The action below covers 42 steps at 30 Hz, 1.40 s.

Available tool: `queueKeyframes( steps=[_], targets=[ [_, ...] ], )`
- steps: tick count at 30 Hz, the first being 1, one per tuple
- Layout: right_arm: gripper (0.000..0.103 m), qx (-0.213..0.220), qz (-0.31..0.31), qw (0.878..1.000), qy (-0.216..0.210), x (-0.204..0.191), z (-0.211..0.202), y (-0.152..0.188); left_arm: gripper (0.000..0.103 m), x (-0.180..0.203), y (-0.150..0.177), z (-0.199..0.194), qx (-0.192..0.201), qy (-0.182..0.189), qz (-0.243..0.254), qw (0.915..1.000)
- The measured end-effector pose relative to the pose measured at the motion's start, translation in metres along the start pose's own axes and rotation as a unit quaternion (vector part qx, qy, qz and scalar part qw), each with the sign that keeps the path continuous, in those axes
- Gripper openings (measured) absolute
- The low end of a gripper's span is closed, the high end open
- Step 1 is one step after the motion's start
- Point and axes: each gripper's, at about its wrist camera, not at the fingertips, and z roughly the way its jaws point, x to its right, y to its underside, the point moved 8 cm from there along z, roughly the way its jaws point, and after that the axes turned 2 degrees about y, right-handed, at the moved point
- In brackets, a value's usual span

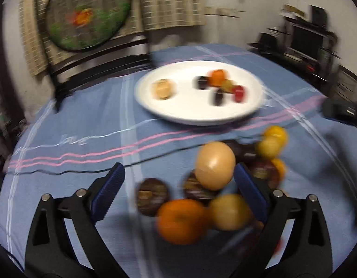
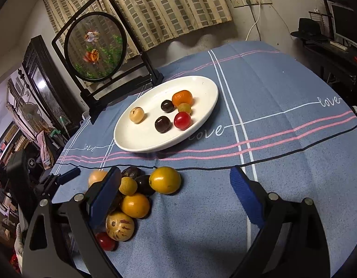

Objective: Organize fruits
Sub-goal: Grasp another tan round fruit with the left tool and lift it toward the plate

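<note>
right wrist view: right gripper (image 2: pixel 176 178) gapes wide, holding nothing, beside fruit pile (image 2: pixel 132 194).

Black hand-held gripper (image 2: pixel 176 185), blue ribbed pads (image 2: pixel 244 197) (silver screws)

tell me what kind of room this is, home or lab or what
Most likely a lived-in home, perhaps a dining or living room. A blue checked tablecloth printed with "love" covers the table, patterned curtains hang behind it, and a framed round goldfish screen stands as decoration beside the white plate of fruit.
</note>
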Motion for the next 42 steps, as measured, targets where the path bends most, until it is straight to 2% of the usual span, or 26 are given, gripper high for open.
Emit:
queueKeyframes(
  steps=[1,2,4,8,12,15,20,24,28,32,34,38,42],
  targets=[
    [0.095,0.001,0.000,1.000,-0.001,0.000,0.000,0.000,0.096,-0.007,0.000,0.000,0.000,-0.013,-0.005,0.9999],
    [0.095,0.001,0.001,1.000,-0.002,0.000,0.000,0.000,0.095,-0.009,0.000,0.000,0.002,-0.010,-0.009,0.9999],
    [0.095,0.000,0.000,1.000,-0.005,-0.001,0.000,0.000,0.095,-0.001,-0.001,-0.004,0.008,0.027,-0.010,0.9996],
    [0.095,-0.004,-0.003,1.000,-0.004,-0.002,0.002,0.002,0.095,0.002,0.003,0.010,-0.007,0.007,0.020,0.9997],
    [0.095,-0.008,0.001,1.000,-0.001,0.000,0.004,0.004,0.095,-0.035,-0.008,0.012,-0.003,0.009,-0.040,0.9992],
    [0.095,-0.015,0.002,1.000,-0.002,-0.001,0.006,0.005,0.095,-0.070,-0.019,0.026,-0.008,-0.018,-0.074,0.9971],
    [0.095,-0.025,-0.002,1.000,0.007,0.001,0.011,0.009,0.095,-0.105,-0.026,0.059,-0.024,-0.061,-0.086,0.9942],
    [0.095,-0.032,-0.002,0.999,0.008,0.002,0.014,0.011,0.090,-0.117,-0.027,0.080,-0.039,-0.044,-0.116,0.9916],
    [0.095,-0.040,-0.007,0.999,0.010,0.000,0.018,0.013,0.090,-0.114,-0.037,0.089,-0.034,-0.029,-0.124,0.9913],
    [0.095,-0.046,-0.009,0.999,0.014,0.001,0.020,0.015,0.088,-0.107,-0.034,0.098,-0.052,-0.005,-0.125,0.9908],
    [0.095,-0.045,-0.009,0.999,0.014,0.001,0.020,0.015,0.087,-0.105,-0.033,0.097,-0.055,-0.007,-0.121,0.9911],
    [0.095,-0.041,-0.015,0.999,0.010,-0.002,0.018,0.014,0.072,-0.099,-0.030,0.099,-0.065,-0.004,-0.109,0.9919],
    [0.095,-0.040,-0.018,0.999,0.010,-0.003,0.018,0.014,0.063,-0.095,-0.029,0.104,-0.075,0.002,-0.102,0.9919]
  ],
)
